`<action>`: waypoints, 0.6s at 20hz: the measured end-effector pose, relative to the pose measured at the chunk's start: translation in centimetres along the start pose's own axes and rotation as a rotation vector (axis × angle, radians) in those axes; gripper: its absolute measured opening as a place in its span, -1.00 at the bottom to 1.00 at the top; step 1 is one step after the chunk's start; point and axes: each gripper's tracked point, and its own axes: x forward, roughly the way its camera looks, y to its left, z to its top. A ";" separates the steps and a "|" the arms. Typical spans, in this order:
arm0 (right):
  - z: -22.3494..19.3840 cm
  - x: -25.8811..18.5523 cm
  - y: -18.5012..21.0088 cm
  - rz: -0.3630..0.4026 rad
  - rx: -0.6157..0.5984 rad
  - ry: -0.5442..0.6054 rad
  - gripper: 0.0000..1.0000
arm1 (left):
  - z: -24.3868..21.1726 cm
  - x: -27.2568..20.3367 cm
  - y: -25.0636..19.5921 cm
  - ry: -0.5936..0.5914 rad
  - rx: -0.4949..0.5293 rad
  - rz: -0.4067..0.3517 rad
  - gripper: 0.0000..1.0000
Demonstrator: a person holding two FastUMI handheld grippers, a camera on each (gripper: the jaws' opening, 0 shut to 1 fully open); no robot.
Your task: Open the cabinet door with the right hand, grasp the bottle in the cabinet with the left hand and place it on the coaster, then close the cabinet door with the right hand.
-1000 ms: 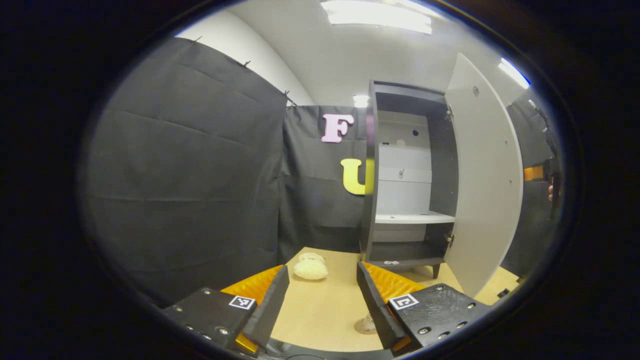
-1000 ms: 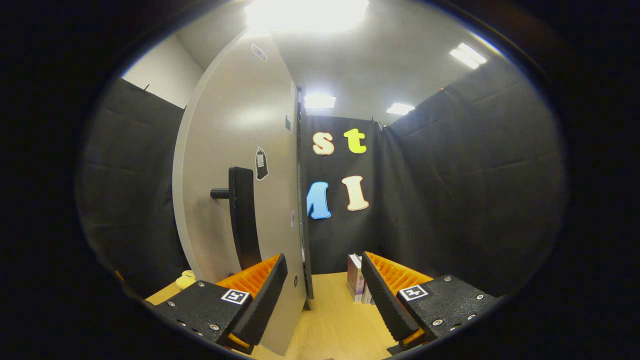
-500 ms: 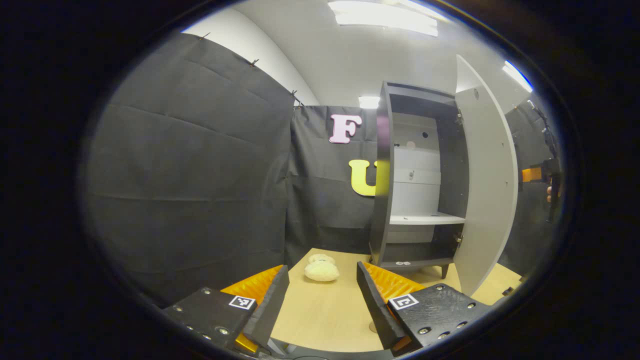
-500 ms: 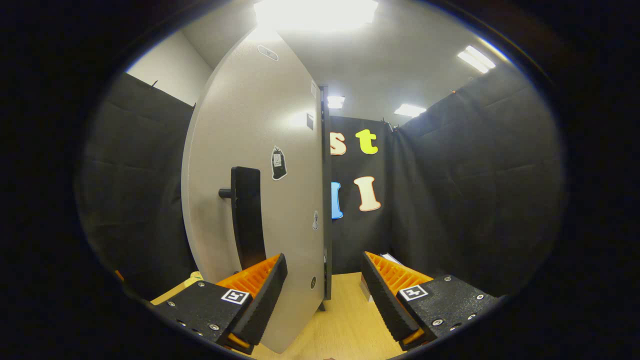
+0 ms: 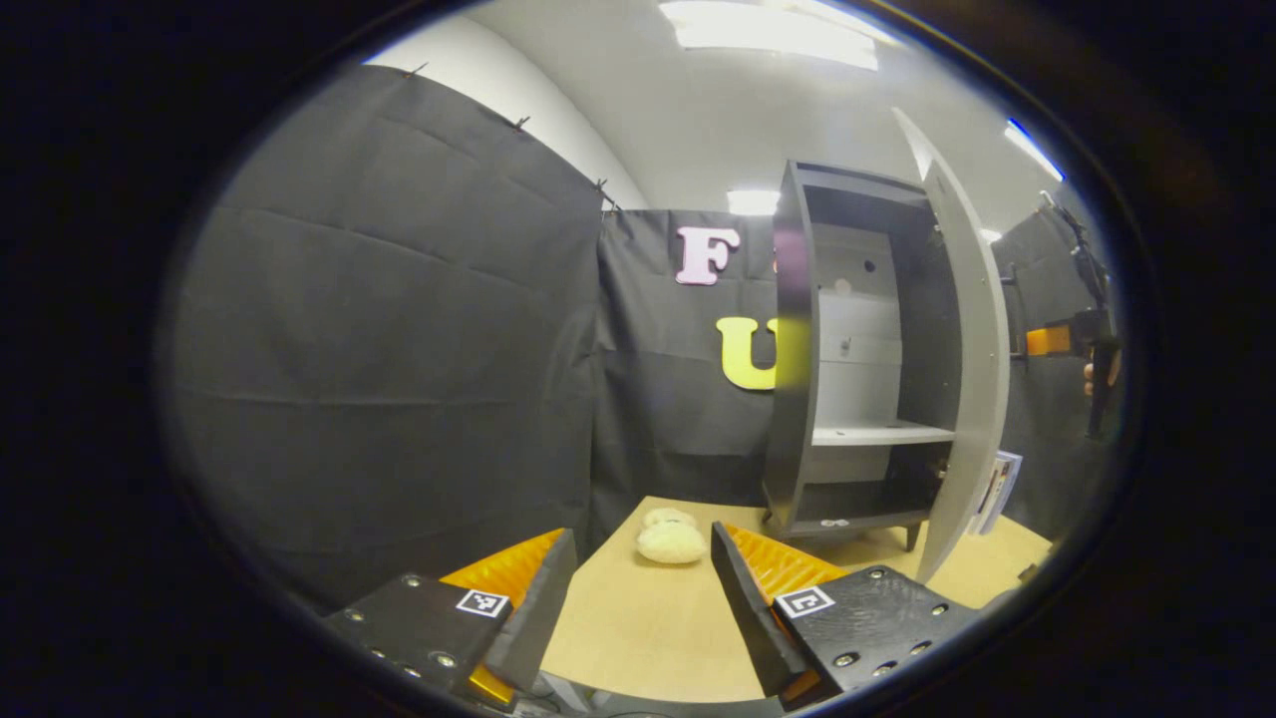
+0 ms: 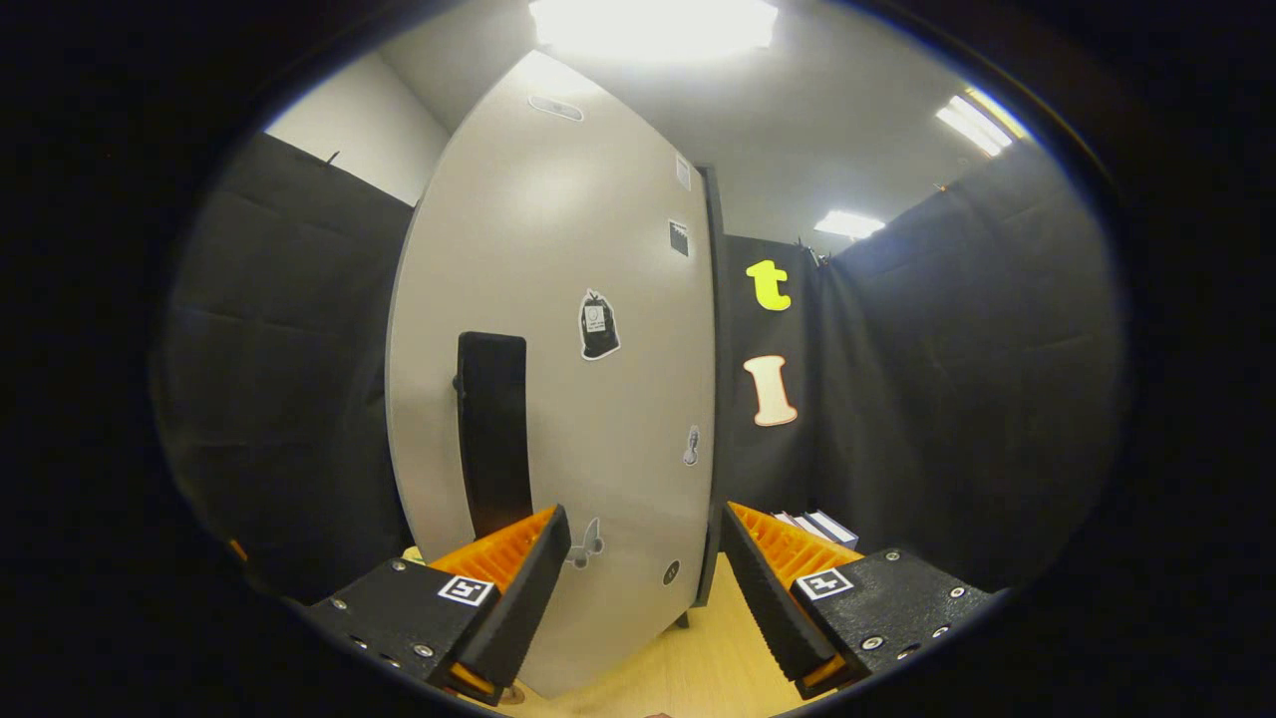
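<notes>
A dark cabinet (image 5: 796, 349) stands on the table at the right in the left gripper view. Its pale door (image 5: 975, 379) hangs part-way open, edge toward me, and the white shelf (image 5: 877, 433) inside is bare. My left gripper (image 5: 643, 538) is open low over the table with nothing between its fingers. In the right gripper view the door's outer face (image 6: 608, 379) is close ahead, with its black handle (image 6: 491, 424) left of centre. My right gripper (image 6: 646, 514) is open just in front of the door's lower part, holding nothing. That gripper (image 5: 1092, 344) also shows far right, in a hand.
A cream plush toy (image 5: 670, 539) lies on the wooden table (image 5: 638, 623) in front of the cabinet's left side. Books (image 5: 998, 479) stand to the right of the cabinet, also visible as books (image 6: 819, 525) past the door's edge. Black cloth walls close in all round.
The door has swung further toward shut, turning its outer face more to the right gripper. The left gripper's view has shifted, so the cabinet sits further right. Both grippers stay open.
</notes>
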 end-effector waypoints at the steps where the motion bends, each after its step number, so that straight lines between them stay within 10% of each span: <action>1: 0.1 0.4 0.6 0.008 -0.001 -0.002 0.88 | 0.0 0.1 0.4 0.002 0.000 0.002 0.63; 12: -0.8 1.4 3.6 0.058 -0.038 -0.002 0.90 | -0.7 0.5 0.8 0.018 0.001 -0.003 0.63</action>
